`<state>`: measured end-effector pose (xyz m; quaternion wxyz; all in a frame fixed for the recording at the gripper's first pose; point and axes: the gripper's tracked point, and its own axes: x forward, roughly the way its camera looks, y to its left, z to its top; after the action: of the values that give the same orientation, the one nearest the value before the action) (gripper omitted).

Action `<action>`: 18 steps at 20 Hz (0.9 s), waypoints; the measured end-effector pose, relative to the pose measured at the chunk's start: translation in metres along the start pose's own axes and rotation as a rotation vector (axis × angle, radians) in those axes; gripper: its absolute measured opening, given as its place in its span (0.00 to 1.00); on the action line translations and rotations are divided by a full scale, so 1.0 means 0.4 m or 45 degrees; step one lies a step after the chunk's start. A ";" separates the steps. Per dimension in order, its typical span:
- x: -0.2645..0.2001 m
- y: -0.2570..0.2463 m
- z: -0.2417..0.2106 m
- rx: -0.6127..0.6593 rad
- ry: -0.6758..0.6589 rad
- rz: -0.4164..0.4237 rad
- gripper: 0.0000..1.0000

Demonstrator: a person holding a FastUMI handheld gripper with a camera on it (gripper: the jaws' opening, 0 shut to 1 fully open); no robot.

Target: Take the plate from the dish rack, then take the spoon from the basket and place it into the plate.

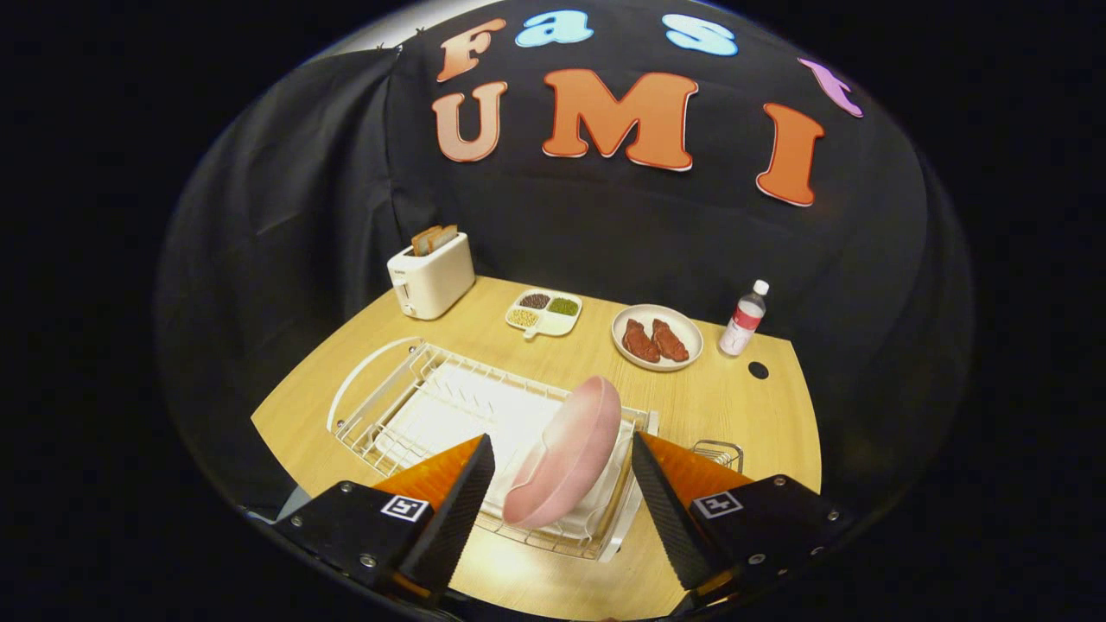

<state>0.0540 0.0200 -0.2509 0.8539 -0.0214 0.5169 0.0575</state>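
Pink plate point(566, 453) stands between the spread fingers point(471, 497).

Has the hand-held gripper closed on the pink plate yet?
No, the hand-held gripper is open, its fingers apart on either side of the pink oval plate standing in the white wire dish rack.

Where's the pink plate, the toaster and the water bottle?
pink plate point(566, 453): gripper view, middle of its underside, between the open tool's fingers.
toaster point(432, 276): gripper view, its front side.
water bottle point(744, 321): gripper view, its label.
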 end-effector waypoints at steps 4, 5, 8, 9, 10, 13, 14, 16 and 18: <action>0.058 -0.008 -0.021 0.064 0.175 0.027 0.88; 0.073 -0.014 -0.028 0.059 0.212 0.020 0.87; 0.118 -0.033 -0.044 0.035 0.290 -0.019 0.85; 0.132 -0.041 -0.049 0.035 0.316 -0.034 0.85; 0.146 -0.046 -0.054 0.046 0.339 -0.048 0.85; 0.177 -0.054 -0.060 0.086 0.392 -0.076 0.77; 0.185 -0.056 -0.060 0.090 0.400 -0.087 0.73; 0.202 -0.063 -0.063 0.097 0.415 -0.116 0.67; 0.208 -0.071 -0.075 0.099 0.437 -0.153 0.58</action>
<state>0.0691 -0.0048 -0.3393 0.7553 -0.0286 0.6545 -0.0179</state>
